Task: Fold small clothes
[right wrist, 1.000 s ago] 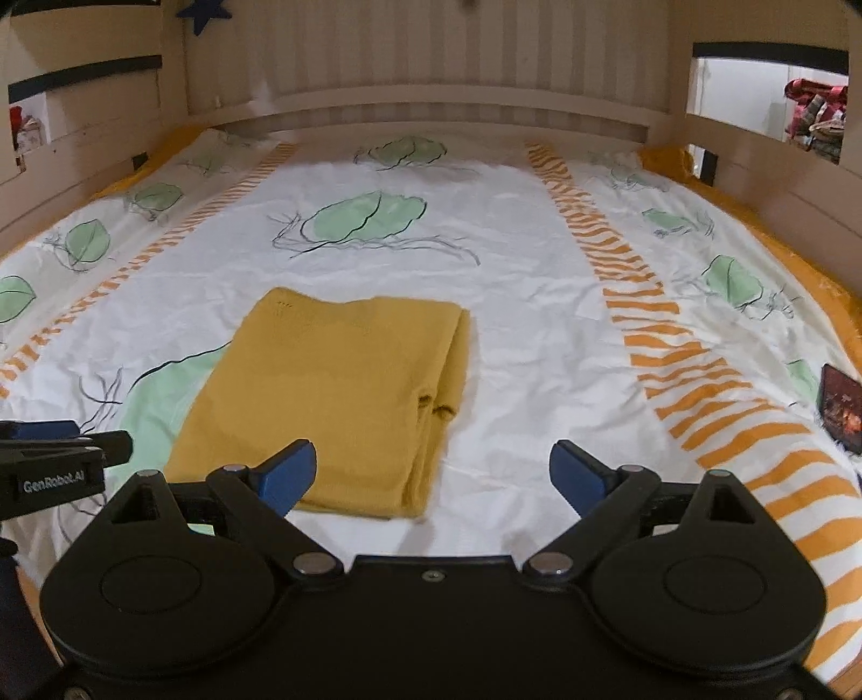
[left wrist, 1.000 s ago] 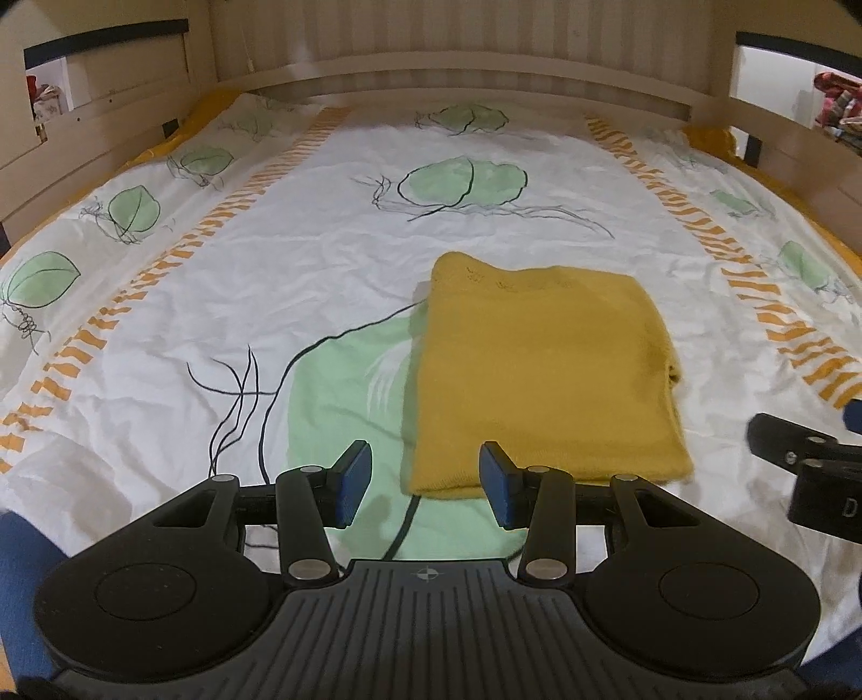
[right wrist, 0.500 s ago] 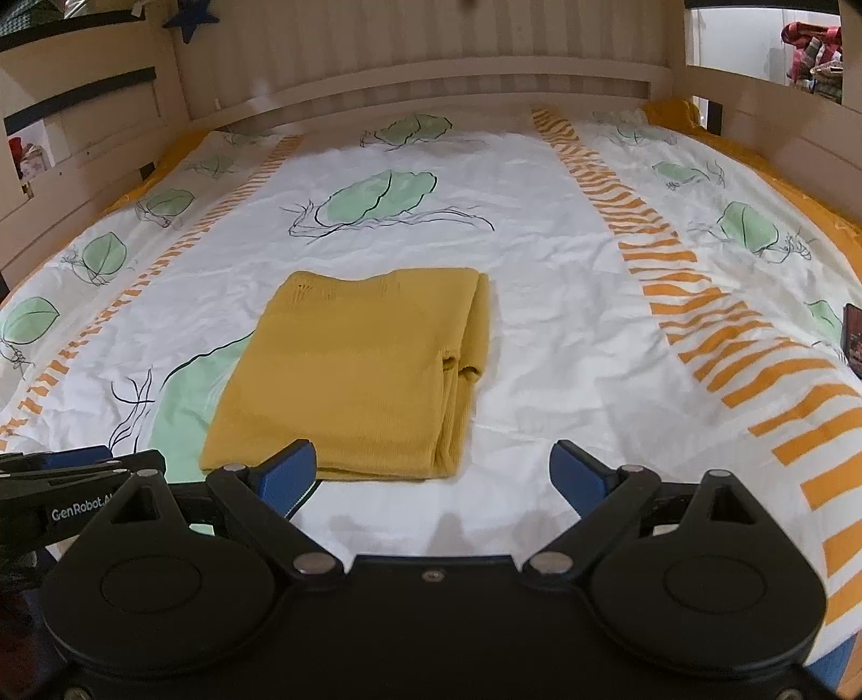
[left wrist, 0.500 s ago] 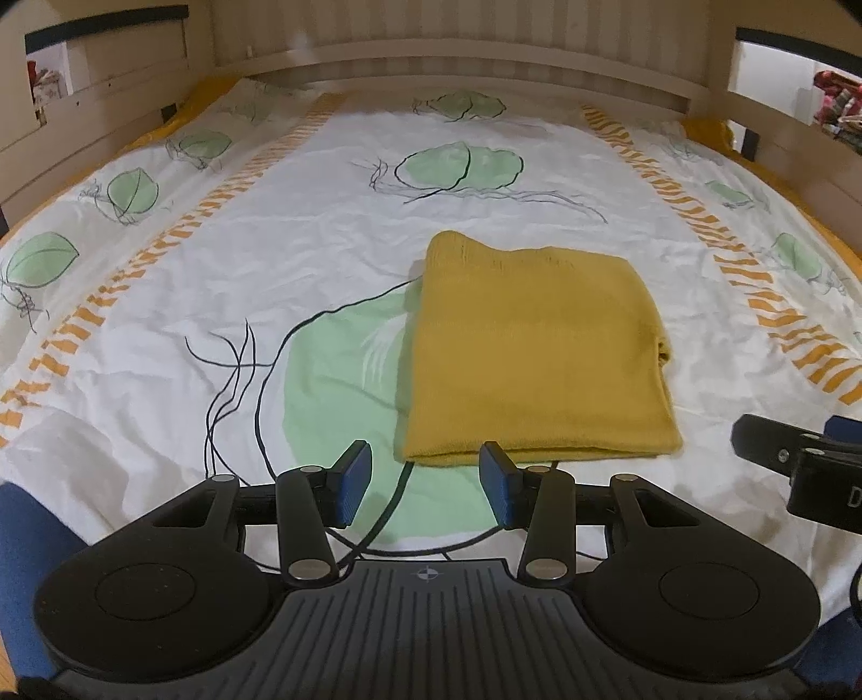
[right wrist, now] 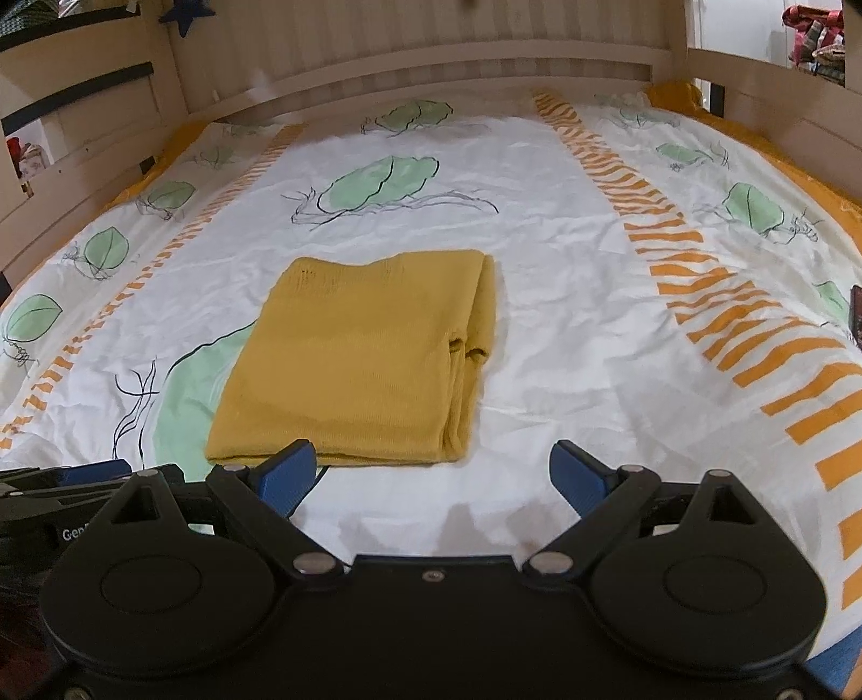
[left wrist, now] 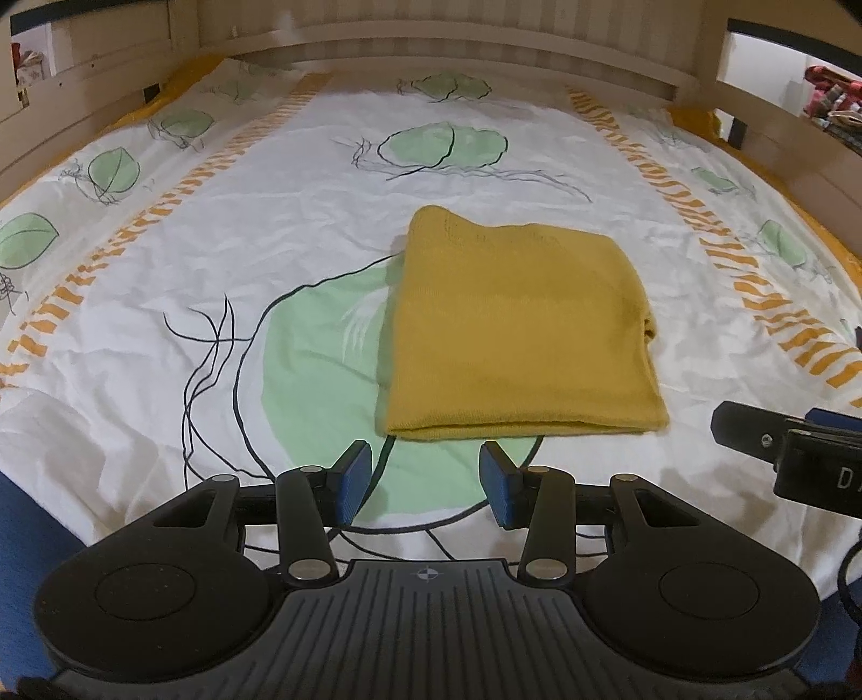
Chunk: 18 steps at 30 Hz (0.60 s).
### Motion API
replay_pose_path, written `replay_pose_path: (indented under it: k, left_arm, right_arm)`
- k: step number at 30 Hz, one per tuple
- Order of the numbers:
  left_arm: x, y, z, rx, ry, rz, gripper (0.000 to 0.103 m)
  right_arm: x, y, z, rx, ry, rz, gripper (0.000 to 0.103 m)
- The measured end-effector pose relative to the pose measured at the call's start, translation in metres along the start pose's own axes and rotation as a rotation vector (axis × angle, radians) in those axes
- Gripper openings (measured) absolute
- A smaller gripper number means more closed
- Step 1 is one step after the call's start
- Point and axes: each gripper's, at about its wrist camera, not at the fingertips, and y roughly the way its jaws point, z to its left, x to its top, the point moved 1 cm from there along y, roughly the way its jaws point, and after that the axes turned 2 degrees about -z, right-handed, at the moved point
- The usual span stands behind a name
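Observation:
A mustard-yellow knit garment (left wrist: 517, 334) lies folded into a flat rectangle on the bed; it also shows in the right wrist view (right wrist: 361, 361), with layered folded edges on its right side. My left gripper (left wrist: 425, 482) is open and empty, just short of the garment's near edge. My right gripper (right wrist: 431, 474) is wide open and empty, near the garment's near right corner, not touching it. The right gripper's side shows at the right edge of the left wrist view (left wrist: 792, 457).
The bed sheet (right wrist: 565, 301) is white with green leaf prints and orange stripe bands. Wooden bed rails (left wrist: 485, 48) close off the far end and both sides. A dark flat object (right wrist: 855, 312) lies at the sheet's right edge.
Both grippers have pulled back and risen slightly from the garment, so it appears farther away. The garment has not moved. Both jaws stay open.

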Motion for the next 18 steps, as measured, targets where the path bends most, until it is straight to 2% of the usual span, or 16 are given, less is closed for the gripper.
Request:
replay_pose_path:
  k: [18]
  left_arm:
    - [-0.0019,0.0045,0.0070,-0.005,-0.033,0.021,0.043]
  right_arm:
    - [-0.0027,0.0061,0.0022,0.002,0.008,0.034,0.094]
